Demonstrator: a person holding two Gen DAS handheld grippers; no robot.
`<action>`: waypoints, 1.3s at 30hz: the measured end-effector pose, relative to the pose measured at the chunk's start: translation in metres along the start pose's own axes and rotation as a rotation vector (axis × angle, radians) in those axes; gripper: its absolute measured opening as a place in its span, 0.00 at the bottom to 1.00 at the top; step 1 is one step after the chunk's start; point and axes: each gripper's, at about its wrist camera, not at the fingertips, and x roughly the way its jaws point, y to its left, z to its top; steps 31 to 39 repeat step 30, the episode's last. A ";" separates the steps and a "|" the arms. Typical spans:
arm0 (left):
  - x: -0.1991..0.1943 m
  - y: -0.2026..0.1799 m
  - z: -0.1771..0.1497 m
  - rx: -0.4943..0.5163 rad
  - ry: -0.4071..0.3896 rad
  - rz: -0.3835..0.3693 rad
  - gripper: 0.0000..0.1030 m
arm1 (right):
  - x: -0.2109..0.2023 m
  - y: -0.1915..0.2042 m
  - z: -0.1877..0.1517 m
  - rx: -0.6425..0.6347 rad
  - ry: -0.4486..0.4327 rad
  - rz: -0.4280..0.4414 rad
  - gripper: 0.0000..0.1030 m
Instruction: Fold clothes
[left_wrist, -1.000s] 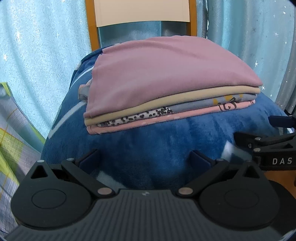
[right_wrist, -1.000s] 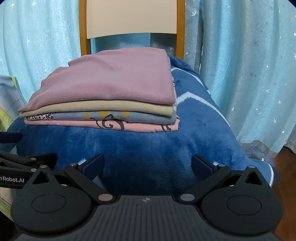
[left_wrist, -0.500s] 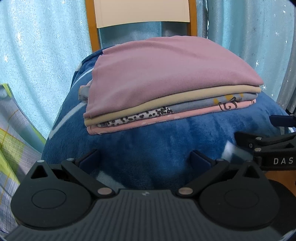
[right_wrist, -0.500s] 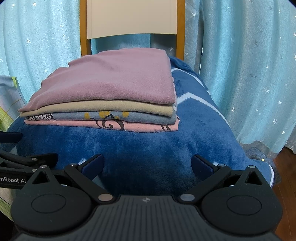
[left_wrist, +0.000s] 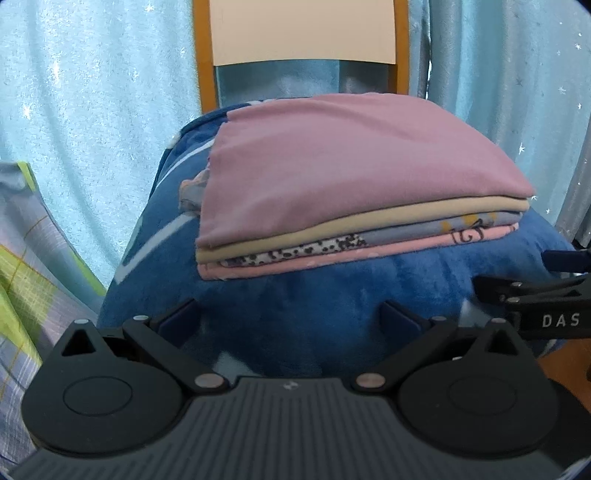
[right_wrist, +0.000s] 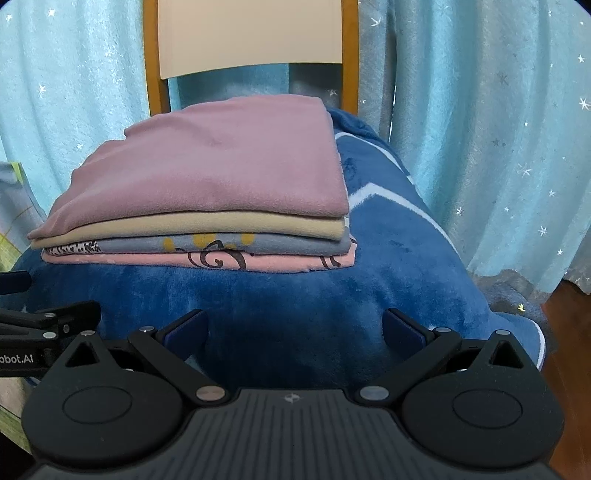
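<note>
A stack of several folded clothes (left_wrist: 354, 206) (right_wrist: 207, 206) lies on a blue plush blanket (left_wrist: 332, 302) (right_wrist: 303, 302) over a chair seat. A mauve piece (left_wrist: 347, 158) (right_wrist: 221, 162) is on top, with beige, grey-blue patterned and pink pieces under it. My left gripper (left_wrist: 288, 317) is open, held short of the stack's front left corner with nothing between its fingers. My right gripper (right_wrist: 295, 325) is open too, in front of the stack's right half and apart from it. Each gripper shows at the edge of the other's view.
A wooden chair back (left_wrist: 303, 33) (right_wrist: 251, 37) rises behind the stack. Light blue star-print curtains (left_wrist: 81, 110) (right_wrist: 487, 140) hang all around. A plaid checked cloth (left_wrist: 26, 266) lies at the left. Brown wooden floor (right_wrist: 569, 317) shows at the lower right.
</note>
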 end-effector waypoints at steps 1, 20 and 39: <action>0.001 0.001 -0.001 -0.002 -0.001 -0.003 1.00 | 0.001 0.001 0.000 -0.003 0.002 -0.003 1.00; 0.004 -0.002 0.001 0.003 0.024 0.010 1.00 | 0.002 0.001 -0.002 -0.012 -0.005 -0.009 1.00; 0.004 -0.003 0.001 0.002 0.021 0.011 1.00 | 0.002 0.001 -0.003 -0.013 -0.006 -0.010 1.00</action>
